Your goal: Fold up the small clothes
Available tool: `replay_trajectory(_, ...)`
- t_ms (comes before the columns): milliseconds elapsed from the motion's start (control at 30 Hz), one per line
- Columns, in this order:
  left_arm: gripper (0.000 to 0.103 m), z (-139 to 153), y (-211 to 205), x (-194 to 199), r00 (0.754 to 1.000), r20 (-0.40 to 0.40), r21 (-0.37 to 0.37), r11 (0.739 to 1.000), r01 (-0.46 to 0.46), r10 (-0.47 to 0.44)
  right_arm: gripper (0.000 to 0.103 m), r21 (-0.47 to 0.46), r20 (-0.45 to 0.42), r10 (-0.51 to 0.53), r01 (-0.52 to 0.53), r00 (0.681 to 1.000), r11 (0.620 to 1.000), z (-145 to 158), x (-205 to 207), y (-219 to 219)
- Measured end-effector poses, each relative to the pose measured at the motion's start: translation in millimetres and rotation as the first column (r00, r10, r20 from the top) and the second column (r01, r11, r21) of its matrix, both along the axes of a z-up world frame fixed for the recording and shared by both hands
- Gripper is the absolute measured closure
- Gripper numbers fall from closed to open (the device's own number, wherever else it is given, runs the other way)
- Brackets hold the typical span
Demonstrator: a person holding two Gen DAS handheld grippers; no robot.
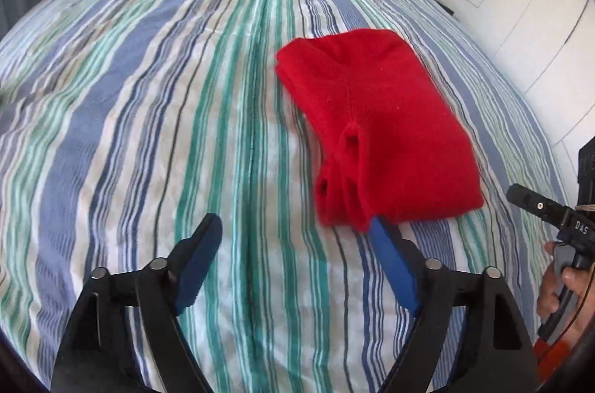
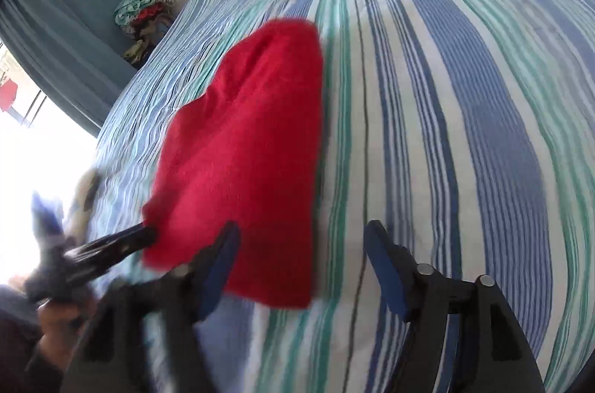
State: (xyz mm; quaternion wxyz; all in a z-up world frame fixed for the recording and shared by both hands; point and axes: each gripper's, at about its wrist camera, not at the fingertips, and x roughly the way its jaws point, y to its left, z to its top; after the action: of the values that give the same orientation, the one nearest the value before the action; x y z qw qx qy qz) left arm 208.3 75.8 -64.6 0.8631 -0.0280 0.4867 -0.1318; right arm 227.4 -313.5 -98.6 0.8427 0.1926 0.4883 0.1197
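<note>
The red knitted garment [image 1: 375,128] lies folded into a compact, roughly rectangular packet on the striped bedspread [image 1: 148,95]. Its long axis runs away from both cameras, from a near short edge beside the tools to a far edge toward the head of the bed. At the near-left corner the stacked layers show as open loops of fabric.

From the left gripper [image 1: 293,233] the packet lies ahead and to the right; that gripper's right finger [image 1: 390,262] appears to touch or slip just under the near edge, while the left finger sits over bare bedspread. Its jaws stand wide apart and hold nothing.

From the right gripper [image 2: 301,236] the same garment [image 2: 245,162] lies ahead and to the left, with the gripper's left finger [image 2: 219,270] over the near edge and the right finger above bare stripes. Those jaws are also spread and empty. The view is motion-blurred.

Both tools flank the near short edge, and neither looks clearly nearer. A further fold, judged from this, would carry that edge forward along the long axis. A pile of other clothes [image 2: 143,13] sits well apart at the far corner.
</note>
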Motion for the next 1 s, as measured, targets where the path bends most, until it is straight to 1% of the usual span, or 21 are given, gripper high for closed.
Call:
replay_trajectory(33,0.005,7.6,-0.8,-17.3,0.999,0.035,0.043,0.999,-0.015,0.014,0.012,-0.020,0.024,-0.022,0.022,0.999,1.000,5.1,-20.6,-7.6)
replay_trajectory(100,0.005,19.4,-10.4,-46.5,0.997,0.069,0.143,0.989,-0.028,0.018,0.010,-0.073,0.051,-0.050,0.054,0.997,0.996,16.6,-55.0,-16.9)
replay_trajectory(167,0.004,29.1,-24.6,-71.8,0.995,0.091,0.244,0.968,-0.052,0.031,0.008,-0.147,0.043,-0.050,0.056,0.998,0.988,26.6,-80.6,-16.5)
replay_trajectory(200,0.004,34.3,-30.6,-82.4,0.994,0.101,0.273,0.960,-0.066,0.040,0.006,-0.189,0.040,-0.050,0.056,0.998,0.980,31.6,-91.5,-13.9)
replay_trajectory(233,0.004,40.1,-36.1,-90.9,0.993,0.112,0.286,0.955,-0.078,0.048,0.004,-0.222,0.039,-0.048,0.055,0.998,0.974,37.0,-100.4,-10.8)
replay_trajectory(300,0.004,47.4,-45.8,-98.7,0.990,0.126,0.294,0.951,-0.100,0.065,0.003,-0.249,0.038,-0.038,0.046,0.999,0.967,46.0,-118.7,-1.9)
replay_trajectory(367,0.002,54.3,-51.5,-109.3,0.989,0.124,0.293,0.949,-0.118,0.085,0.003,-0.266,0.044,-0.016,0.027,0.999,0.964,56.1,-131.9,7.8)
replay_trajectory(467,0.002,55.7,-50.2,-115.9,0.994,0.077,0.261,0.960,-0.101,0.084,0.001,-0.299,0.062,0.035,-0.015,0.997,0.954,69.4,-140.8,25.1)
replay_trajectory(567,0.003,60.2,-49.8,-126.1,0.993,0.056,0.261,0.959,-0.113,0.102,0.001,-0.315,0.067,0.066,-0.042,0.996,0.948,77.6,-150.3,37.4)
replay_trajectory(700,0.003,75.2,-50.3,-138.8,0.992,0.067,0.270,0.955,-0.124,0.110,0.001,-0.334,0.070,0.081,-0.053,0.994,0.941,92.4,-162.2,46.8)
replay_trajectory(833,0.002,90.6,-50.0,-146.5,0.989,0.108,0.291,0.948,-0.129,0.101,0.001,-0.340,0.087,0.102,-0.067,0.991,0.938,109.1,-169.9,53.5)
replay_trajectory(900,0.002,94.7,-49.7,-148.8,0.989,0.110,0.298,0.946,-0.129,0.100,0.000,-0.333,0.093,0.108,-0.071,0.990,0.940,116.7,-173.2,57.0)
replay_trajectory(1000,0.002,95.1,-50.8,-151.7,0.990,0.108,0.304,0.946,-0.116,0.087,0.000,-0.329,0.068,0.114,-0.086,0.991,0.940,121.6,-176.8,62.6)
